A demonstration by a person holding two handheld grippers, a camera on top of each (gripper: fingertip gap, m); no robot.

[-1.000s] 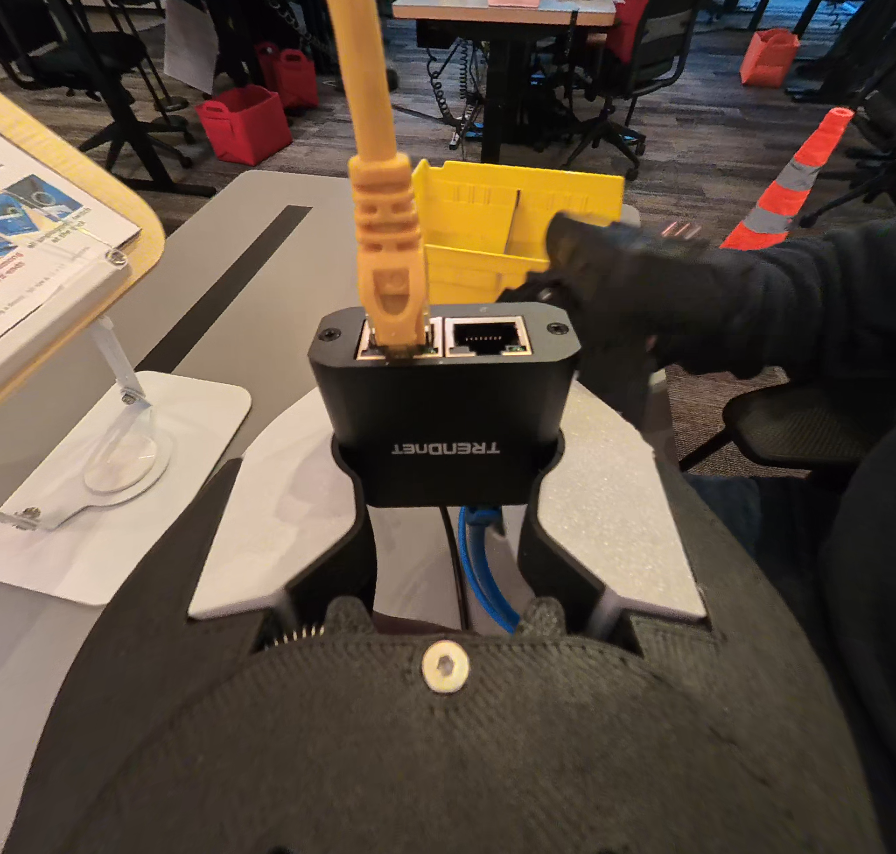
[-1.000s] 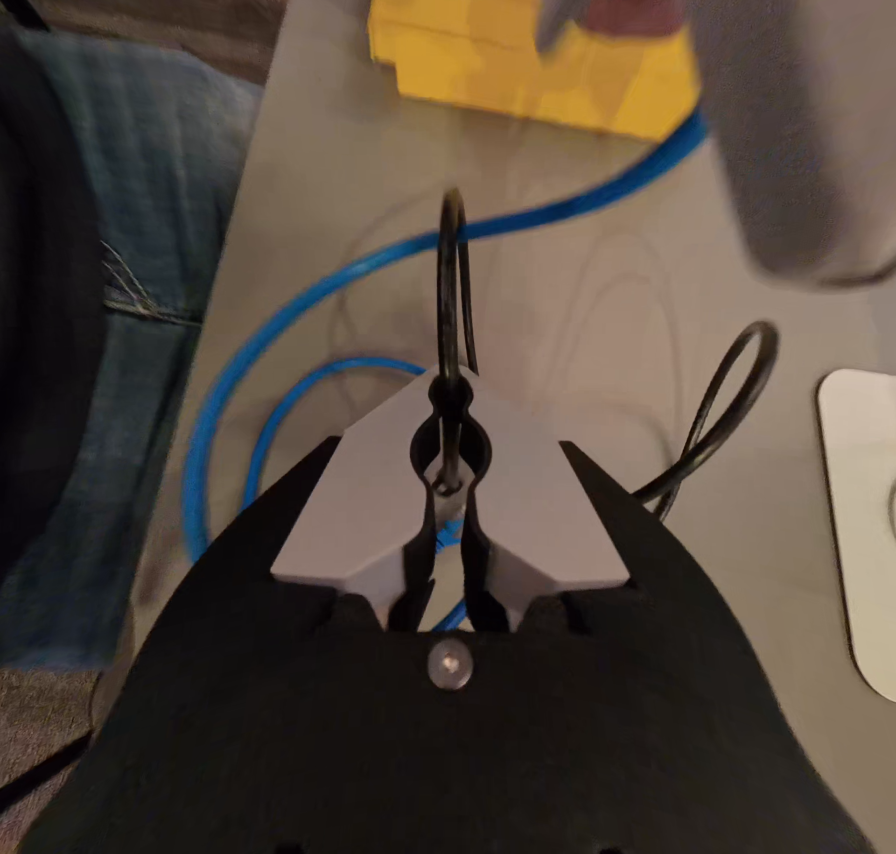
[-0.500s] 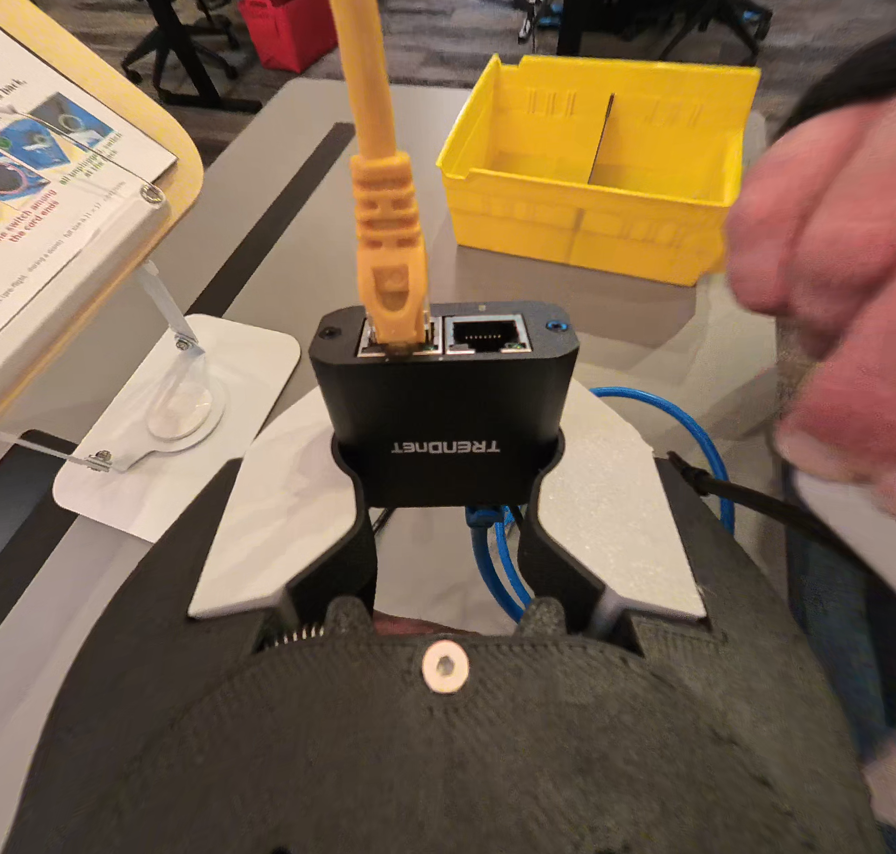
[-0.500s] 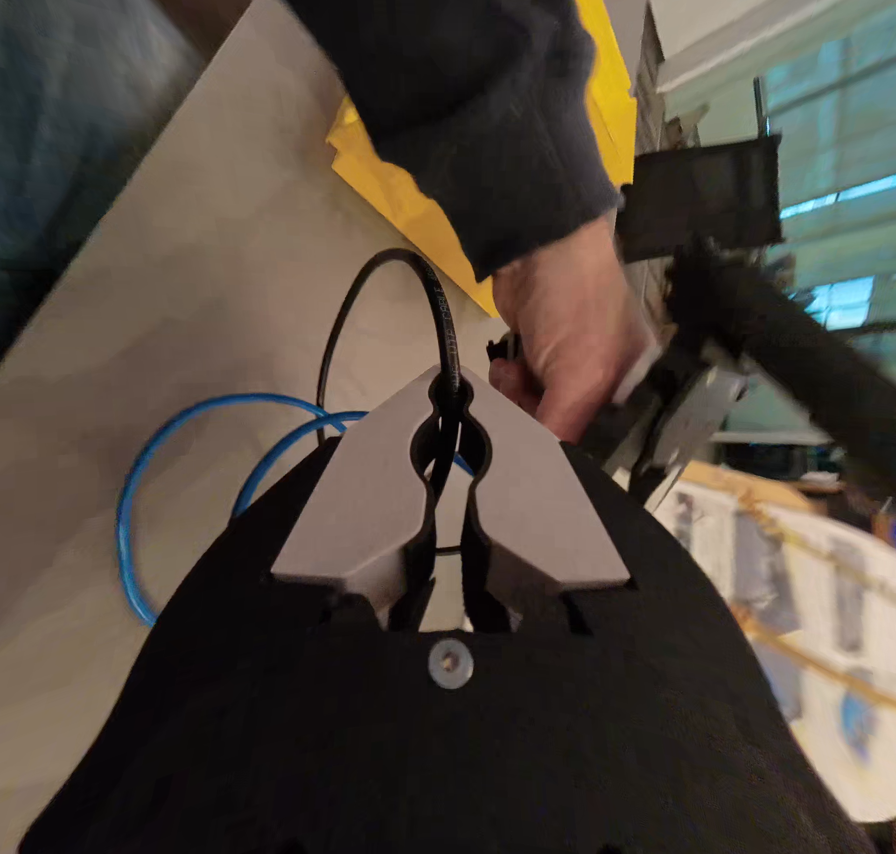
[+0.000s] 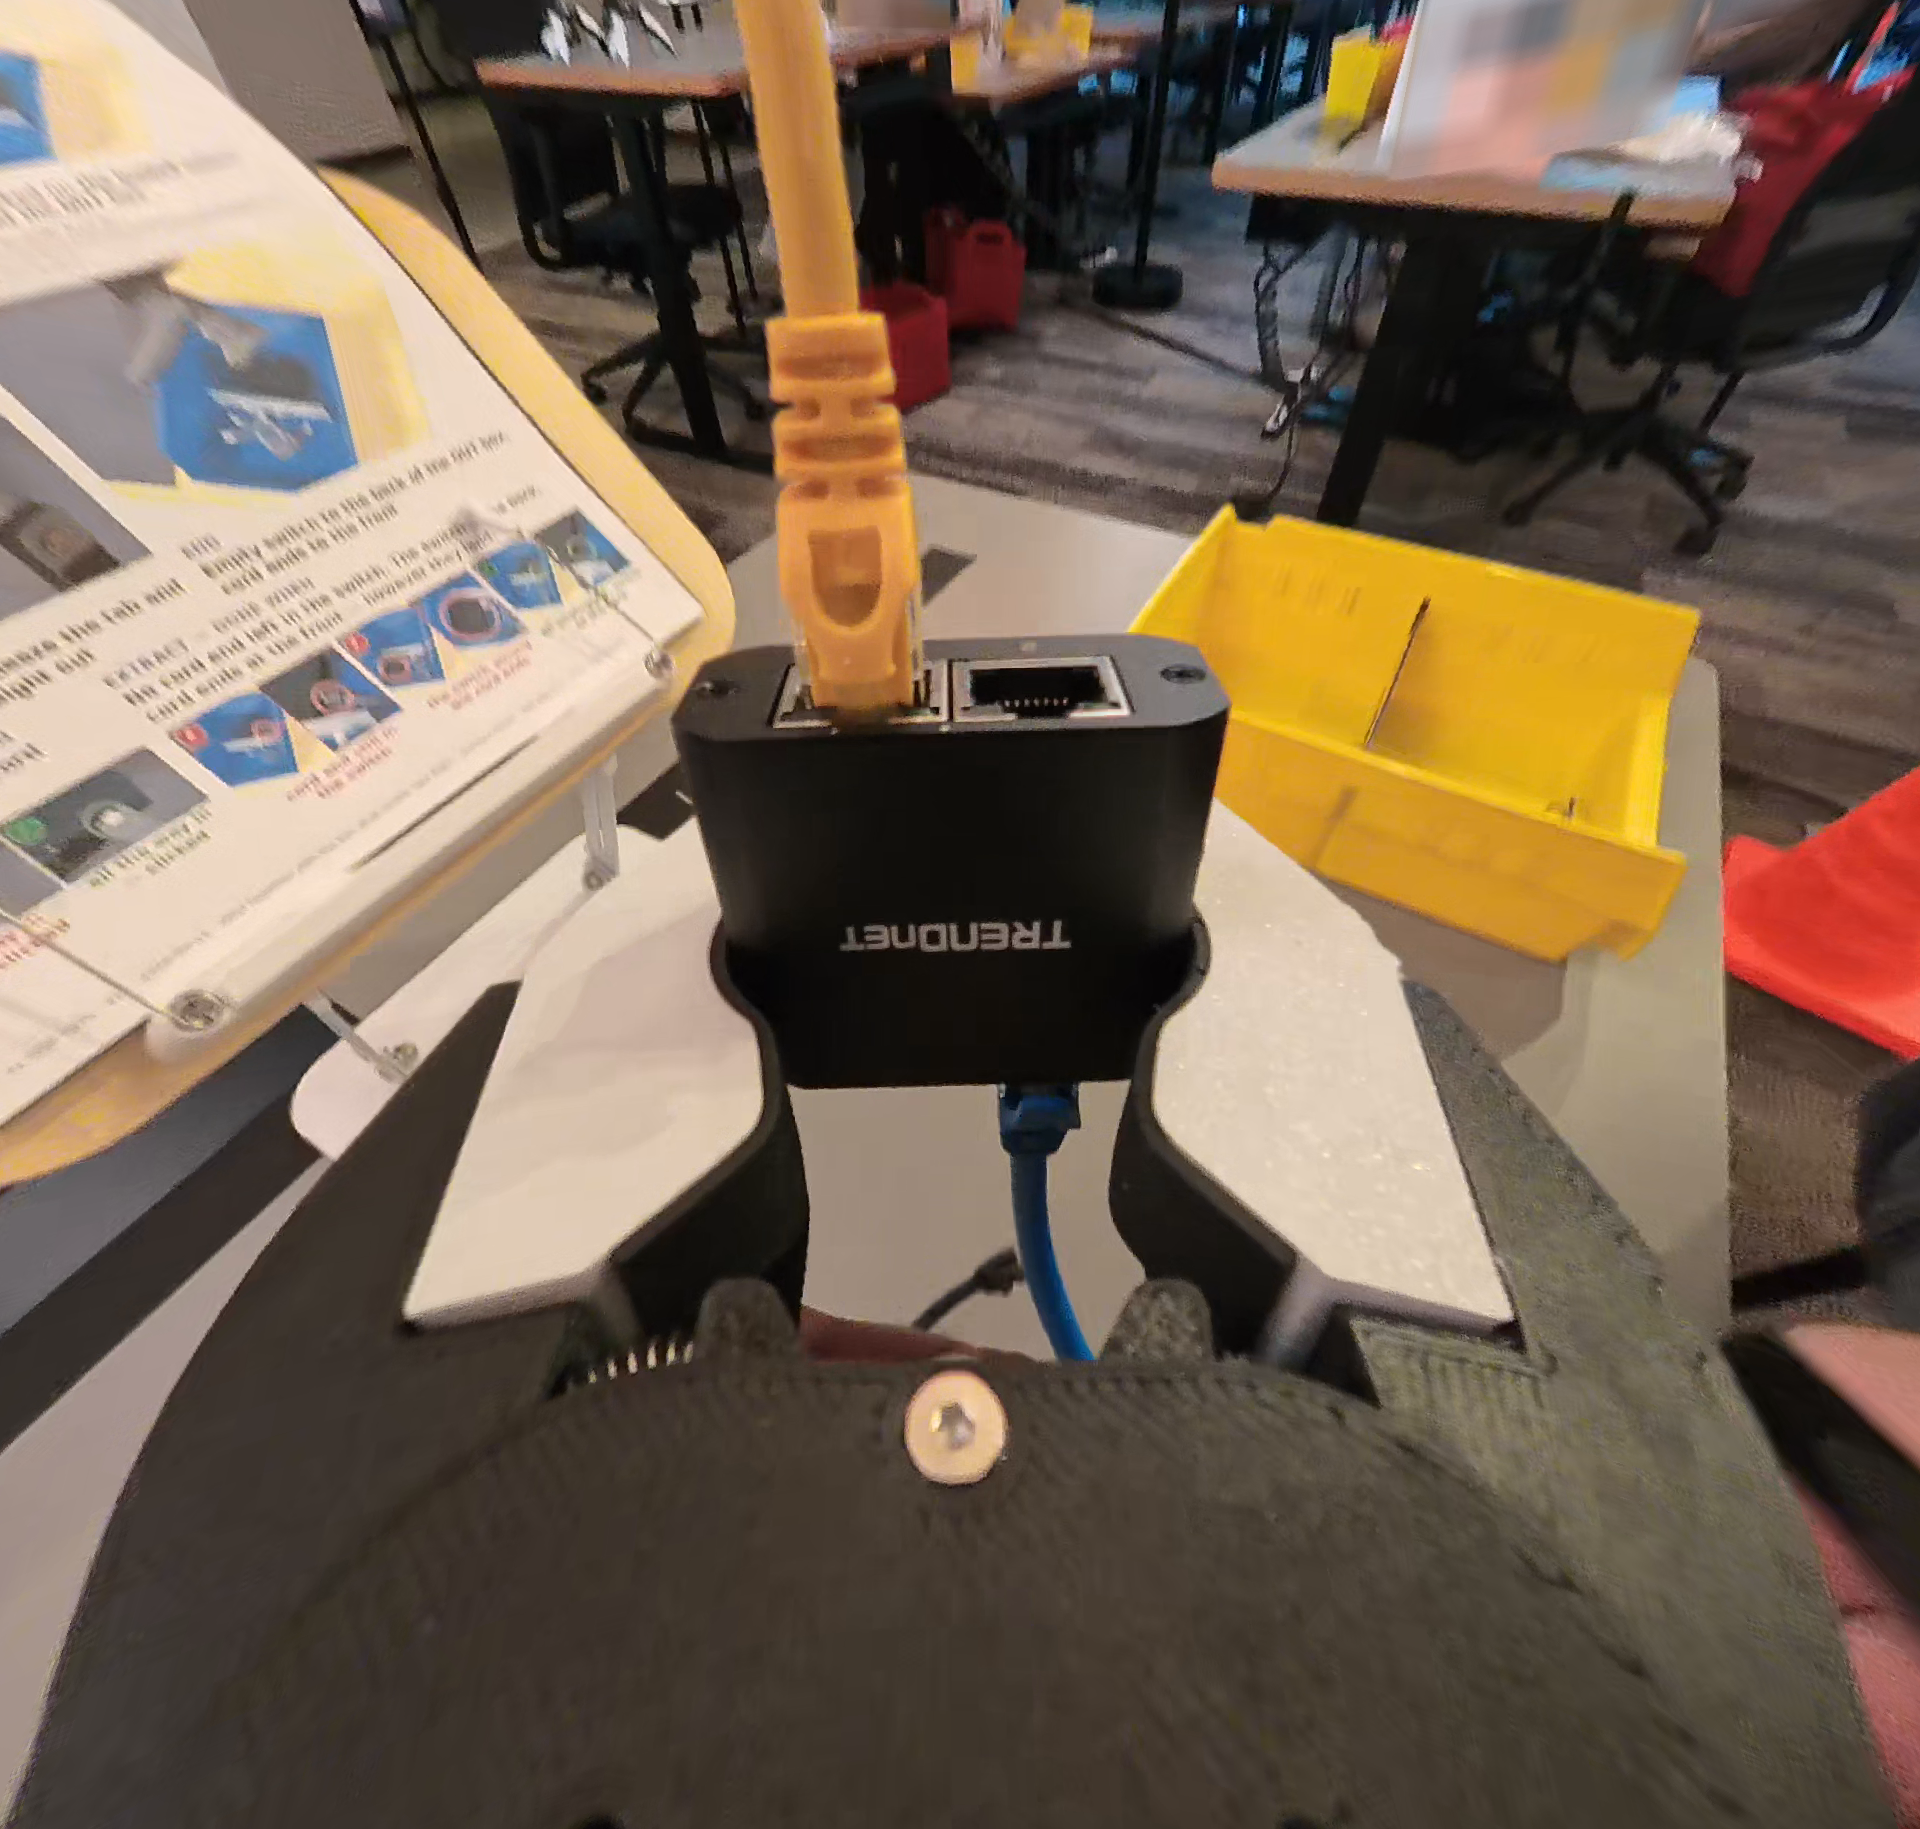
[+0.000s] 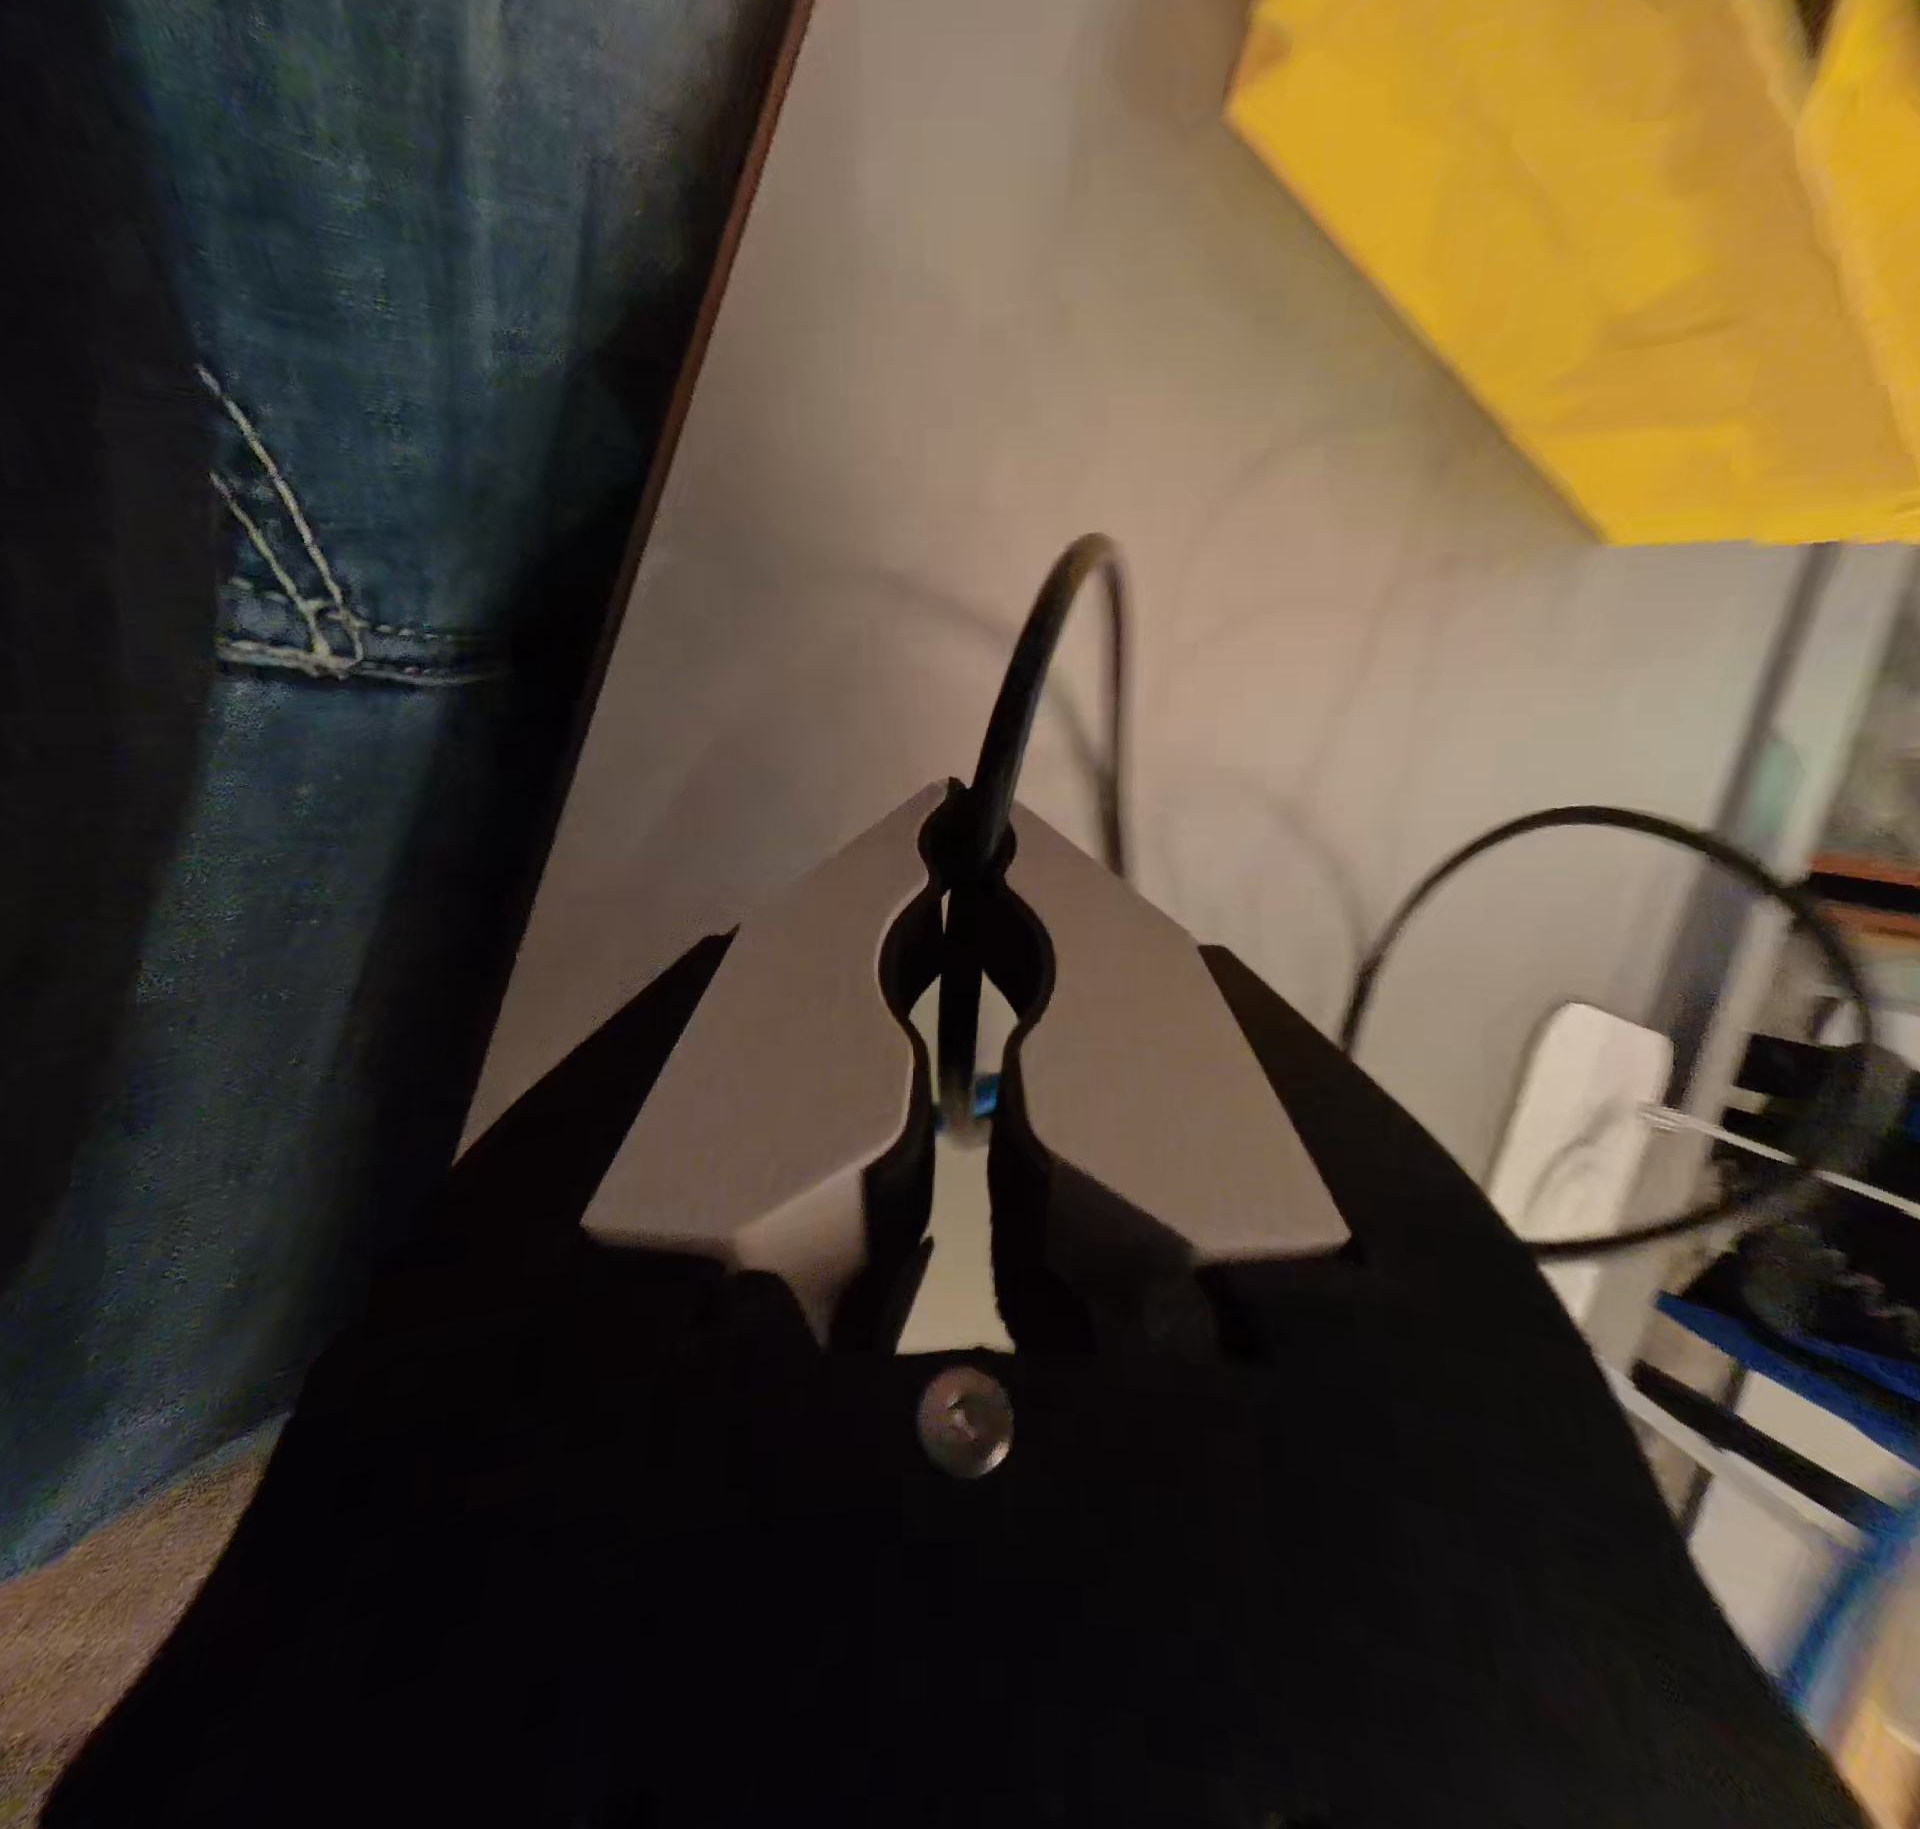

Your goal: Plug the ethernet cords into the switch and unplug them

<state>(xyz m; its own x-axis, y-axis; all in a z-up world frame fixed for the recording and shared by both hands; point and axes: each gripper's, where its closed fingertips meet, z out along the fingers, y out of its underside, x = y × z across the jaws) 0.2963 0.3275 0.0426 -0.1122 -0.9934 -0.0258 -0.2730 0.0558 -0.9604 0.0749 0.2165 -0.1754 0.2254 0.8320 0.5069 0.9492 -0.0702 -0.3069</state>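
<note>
My left gripper point(image 5: 958, 958) is shut on the black switch point(image 5: 951, 823) and holds it upright above the grey table. A yellow ethernet cord point(image 5: 842, 574) is plugged into the switch's left port; the right port point(image 5: 1039, 690) is empty. A blue ethernet cord point(image 5: 1044, 1229) hangs from the switch's underside between the fingers. My right gripper point(image 6: 966, 823) is shut on a thin black cable point(image 6: 1023, 699), which loops up from the fingertips over the table point(image 6: 935, 377).
A yellow divided bin point(image 5: 1455, 730) stands on the table at right, also in the right wrist view point(image 6: 1610, 221). An instruction sheet on a clear stand point(image 5: 260, 584) is at left. A person's jeans point(image 6: 364, 532) are beside the table edge. Desks, chairs and an orange cone point(image 5: 1849, 927) lie beyond. My hands' fingertips stand some 30 centimetres from each other.
The left gripper has tilted up with the switch, so more of the room and the instruction sheet shows. The right gripper has swung with the black cable; the hand is out of both views.
</note>
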